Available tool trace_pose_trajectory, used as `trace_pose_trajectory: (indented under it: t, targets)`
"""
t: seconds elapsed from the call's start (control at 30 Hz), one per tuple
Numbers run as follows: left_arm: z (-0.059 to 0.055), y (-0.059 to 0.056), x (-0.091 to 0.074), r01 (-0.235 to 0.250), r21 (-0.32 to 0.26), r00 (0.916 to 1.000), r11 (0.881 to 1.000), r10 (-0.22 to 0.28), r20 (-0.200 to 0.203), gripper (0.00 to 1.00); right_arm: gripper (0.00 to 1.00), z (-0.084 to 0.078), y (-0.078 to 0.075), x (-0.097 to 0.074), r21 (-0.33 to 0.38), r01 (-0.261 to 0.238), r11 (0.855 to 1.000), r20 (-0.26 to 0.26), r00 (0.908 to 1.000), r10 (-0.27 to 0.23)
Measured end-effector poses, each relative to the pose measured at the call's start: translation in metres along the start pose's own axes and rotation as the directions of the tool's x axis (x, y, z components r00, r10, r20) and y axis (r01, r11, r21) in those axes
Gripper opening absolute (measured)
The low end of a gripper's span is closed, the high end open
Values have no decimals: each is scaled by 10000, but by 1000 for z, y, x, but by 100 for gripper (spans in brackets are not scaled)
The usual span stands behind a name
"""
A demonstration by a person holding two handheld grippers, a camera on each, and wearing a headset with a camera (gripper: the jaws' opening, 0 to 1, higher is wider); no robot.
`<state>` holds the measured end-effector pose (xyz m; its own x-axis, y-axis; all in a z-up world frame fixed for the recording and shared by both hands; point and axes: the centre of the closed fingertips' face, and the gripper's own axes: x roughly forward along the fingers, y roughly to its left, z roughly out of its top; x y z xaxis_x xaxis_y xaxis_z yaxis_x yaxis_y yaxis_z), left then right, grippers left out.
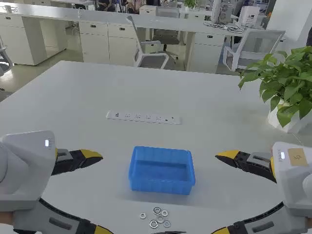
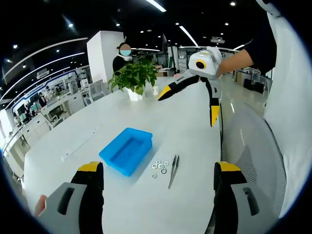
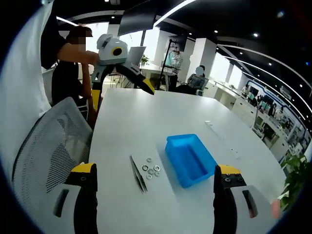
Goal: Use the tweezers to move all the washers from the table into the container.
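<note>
Plainly, the left tongs [image 1: 101, 192] stand wide apart with nothing between their yellow tips, held above the worktop [image 1: 87, 92] off the left side of the blue container [image 1: 161, 184]. The right tongs [image 1: 217, 193] gape just as wide and as empty off the container's right side, so the container sits between the two pairs and a little ahead of them.

A handful of washers [image 1: 157, 218] lie in a loose cluster flat on the worktop, just in front of the container's near wall and apart from it. They rest between the two tongs and touch neither. The tweezers [image 2: 173, 170] lie flat beside the washers, on the side away from the container.

Past the container's far wall a white power strip [image 1: 144, 117] lies across the worktop. Well off to the container's far right stands a potted plant [image 1: 287, 83]. On the person's side of the container, a mesh chair back [image 2: 253, 146] reaches up beside the worktop's edge.
</note>
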<state>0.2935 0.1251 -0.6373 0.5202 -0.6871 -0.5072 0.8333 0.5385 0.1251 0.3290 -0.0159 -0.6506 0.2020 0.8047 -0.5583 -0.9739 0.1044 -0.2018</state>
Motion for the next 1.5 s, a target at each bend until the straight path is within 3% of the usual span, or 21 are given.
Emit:
trace_pose_trajectory:
  t: [0.23, 0.3, 0.37, 0.53, 0.83, 1.13, 1.5]
  targets:
    - [1, -2, 2, 44, 79, 10000, 10000, -44, 22, 99, 99, 1, 3, 1, 30, -23, 10000, 14, 10000, 23]
    - [-3, -3, 4, 84, 331, 9998, 9994, -77, -210, 99, 99, -1, 4, 1, 22, -28, 10000, 6, 10000, 28]
    - [-5, -3, 4, 82, 325, 9994, 9994, -72, -332, 99, 99, -4, 3, 0, 49, -29, 10000, -88, 10000, 30]
    - [-1, -3, 4, 13, 83, 10000, 10000, -13, -47, 99, 99, -5, 2, -1, 179, 23, 9998, -69, 10000, -22]
    - [-10, -14, 3, 189, -102, 9992, 9998, -192, -356, 99, 99, -2, 6, 2, 209, -73, 9998, -31, 10000, 73]
    - [-14, -16, 5, 302, -40, 9983, 9995, -304, -497, 99, 99, -3, 12, 8, 210, -243, 9995, -84, 9997, 245]
    - [-13, -19, 6, 278, 61, 9993, 9996, -276, -265, 99, 99, -1, 10, 8, 287, -186, 9994, 0, 9998, 186]
